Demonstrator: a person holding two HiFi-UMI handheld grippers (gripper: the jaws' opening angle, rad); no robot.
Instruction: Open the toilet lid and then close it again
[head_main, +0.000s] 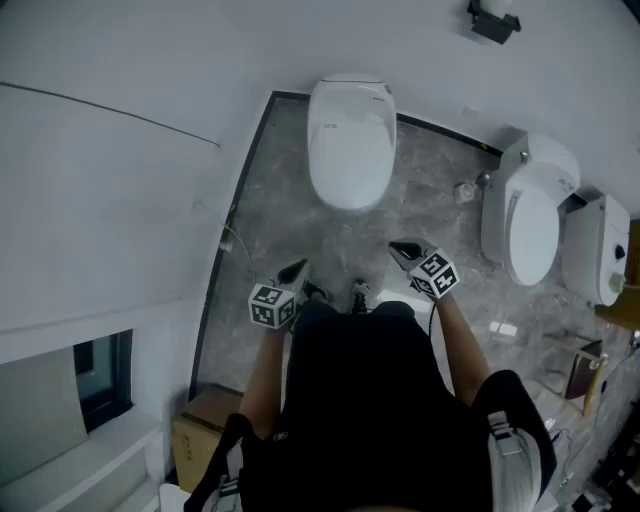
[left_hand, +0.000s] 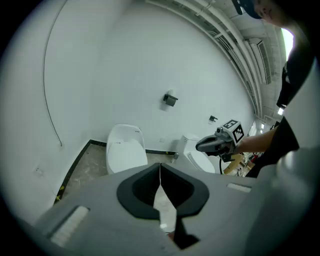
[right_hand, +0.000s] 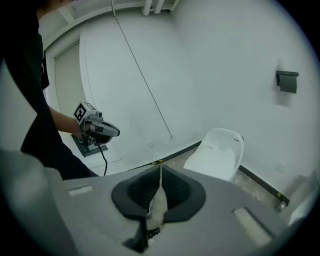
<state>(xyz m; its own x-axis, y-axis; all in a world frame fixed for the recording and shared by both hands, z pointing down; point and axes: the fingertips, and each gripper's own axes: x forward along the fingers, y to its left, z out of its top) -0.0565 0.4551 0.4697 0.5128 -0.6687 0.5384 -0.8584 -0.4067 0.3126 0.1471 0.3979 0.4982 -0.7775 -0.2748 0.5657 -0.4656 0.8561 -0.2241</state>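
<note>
Seemingly before the opening step, the lid (head_main: 350, 150) lies shut on the toilet (head_main: 352, 88) ahead, well apart from the left gripper (head_main: 293, 271) and right gripper (head_main: 405, 250), whose empty fingers are together; next probably means reaching its front edge.

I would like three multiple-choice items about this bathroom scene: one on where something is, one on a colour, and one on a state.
1. Where is the cardboard box?
A. on the floor, at the lower left of the head view
B. on a shelf
C. hanging from the ceiling

2. What colour is the centre toilet?
A. black
B. white
C. blue

3. How is its lid?
A. raised
B. removed
C. down

Answers:
1. A, the box sits low left on the floor.
2. B, its shell is plainly white.
3. C, the lid lies flat over the bowl.
</note>
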